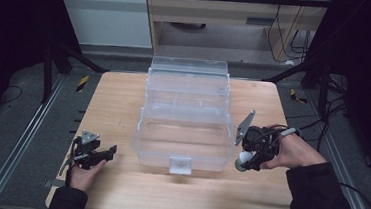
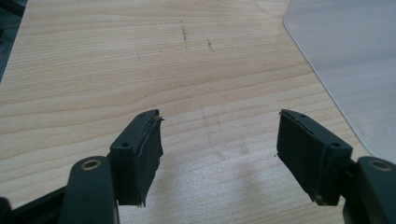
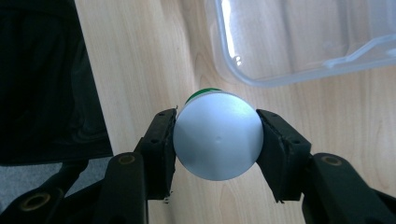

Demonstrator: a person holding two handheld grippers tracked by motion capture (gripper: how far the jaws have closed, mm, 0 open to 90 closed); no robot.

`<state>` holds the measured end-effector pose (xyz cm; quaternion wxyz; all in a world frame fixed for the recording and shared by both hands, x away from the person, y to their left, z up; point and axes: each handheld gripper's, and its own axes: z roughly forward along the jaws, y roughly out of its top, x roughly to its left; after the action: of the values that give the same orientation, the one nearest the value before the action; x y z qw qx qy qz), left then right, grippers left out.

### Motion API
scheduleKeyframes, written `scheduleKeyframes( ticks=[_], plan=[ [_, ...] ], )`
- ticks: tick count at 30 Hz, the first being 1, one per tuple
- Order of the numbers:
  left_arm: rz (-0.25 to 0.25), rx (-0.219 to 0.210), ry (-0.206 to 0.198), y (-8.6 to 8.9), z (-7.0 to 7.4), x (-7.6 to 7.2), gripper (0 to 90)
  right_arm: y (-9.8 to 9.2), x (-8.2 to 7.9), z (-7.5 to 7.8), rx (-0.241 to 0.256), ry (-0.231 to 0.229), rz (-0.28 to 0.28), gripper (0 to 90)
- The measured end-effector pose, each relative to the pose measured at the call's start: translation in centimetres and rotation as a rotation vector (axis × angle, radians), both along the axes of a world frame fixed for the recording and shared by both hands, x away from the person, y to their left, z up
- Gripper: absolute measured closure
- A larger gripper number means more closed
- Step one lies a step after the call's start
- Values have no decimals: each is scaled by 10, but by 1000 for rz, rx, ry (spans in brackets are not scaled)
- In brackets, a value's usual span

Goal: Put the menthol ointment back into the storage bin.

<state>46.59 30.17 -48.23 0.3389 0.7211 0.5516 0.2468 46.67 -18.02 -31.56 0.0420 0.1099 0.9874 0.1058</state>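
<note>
The white-domed object (image 3: pixel 217 135), with a green band at its far end, sits clamped between the jaws of the right gripper (image 3: pixel 217 140), both pads bearing on its sides. In the high view it hangs just beside the right front corner of the clear plastic box (image 1: pixel 182 152), above the wooden table (image 1: pixel 116 189). Judged step: transfer into the box. Lift clear of the rim before moving inward; maintain clamp pressure, since the rounded surface may slip. The left gripper (image 2: pixel 219 149) rests wide open and empty, left of the box.

Lab: metal frame rails (image 1: pixel 18 136), loose cables (image 1: pixel 299 40), bare test table (image 1: pixel 118 104).
</note>
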Motion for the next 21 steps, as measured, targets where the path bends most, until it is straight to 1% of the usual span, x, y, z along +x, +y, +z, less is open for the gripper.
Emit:
scheduleKeyframes(
  ticks=[11,15,17,21],
  plan=[
    [-1,1,3,0,0,0,305,10,11,18,8,-29,10,504],
    [0,-2,2,0,0,0,305,14,15,21,6,-28,15,504],
    [0,0,4,0,0,0,305,16,16,21,5,-34,20,504],
    [0,-1,4,0,0,0,305,19,20,21,10,-34,22,504]
  ],
)
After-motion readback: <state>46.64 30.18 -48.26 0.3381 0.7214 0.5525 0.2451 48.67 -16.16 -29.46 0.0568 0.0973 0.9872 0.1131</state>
